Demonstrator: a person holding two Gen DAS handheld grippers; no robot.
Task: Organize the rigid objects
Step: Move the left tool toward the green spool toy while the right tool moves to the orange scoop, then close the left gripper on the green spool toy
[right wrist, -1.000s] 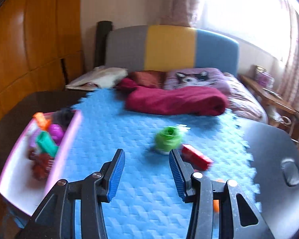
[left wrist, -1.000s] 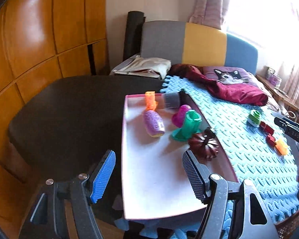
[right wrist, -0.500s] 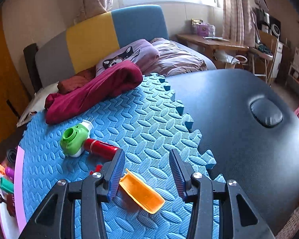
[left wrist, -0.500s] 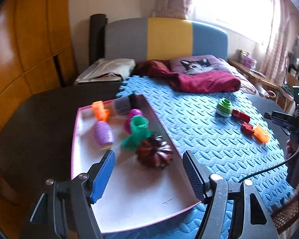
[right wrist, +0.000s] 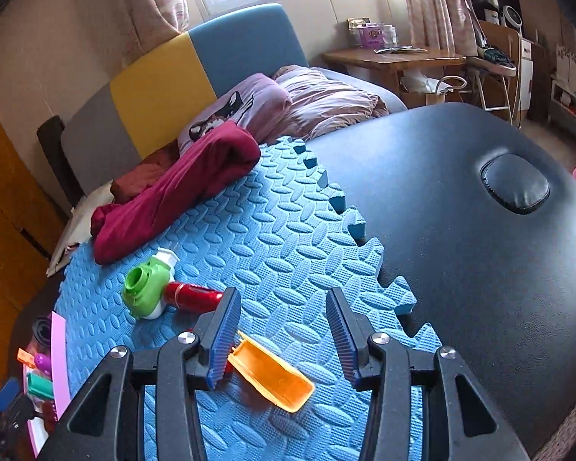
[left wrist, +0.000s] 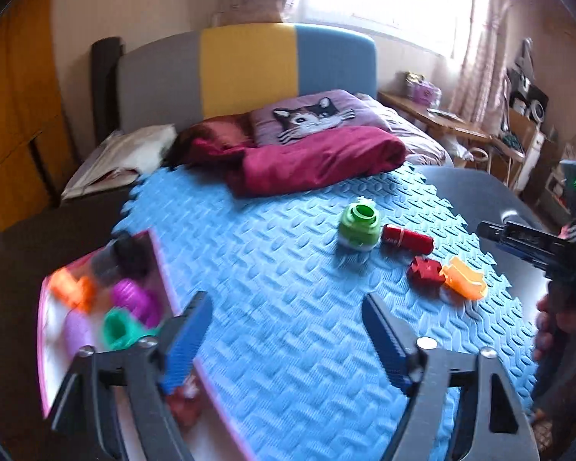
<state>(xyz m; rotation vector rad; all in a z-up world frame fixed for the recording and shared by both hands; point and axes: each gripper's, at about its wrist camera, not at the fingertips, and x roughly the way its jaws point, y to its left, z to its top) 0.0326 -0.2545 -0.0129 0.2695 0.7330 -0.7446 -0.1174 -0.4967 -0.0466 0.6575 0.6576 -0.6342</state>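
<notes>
Right gripper (right wrist: pixel 282 336) hovers over the blue foam mat (right wrist: pixel 288 238), jaws parted and holding nothing. The orange scoop-shaped piece (right wrist: pixel 272 374) lies on the mat just below and between the pads, closer to the left pad, which overlaps its near end in the picture; contact cannot be confirmed. Its long axis runs diagonally across the jaw gap, from the left pad toward the lower right, so a closing grip would meet it obliquely; judged, a small roll of the wrist or a shift to the left would square the pads on its long sides.

Left gripper (left wrist: pixel 288 330) is empty, its jaws opening with only bare mat between them. From it the orange piece (left wrist: pixel 462 280) lies well ahead and to the right, touching a red block (left wrist: pixel 424 271). The right hand is clearly the nearer one.

Ahead and left of the right gripper: green cap-like toy (right wrist: pixel 146 288) touching a red cylinder (right wrist: pixel 194 296).

View differences: the left wrist view shows the red block, which the right wrist view hides behind the left pad, and the pink tray (left wrist: pixel 161 269) with sorted toys, though blurred. The right wrist view alone shows the scoop's open hollow and its exact lie against the pads.
</notes>
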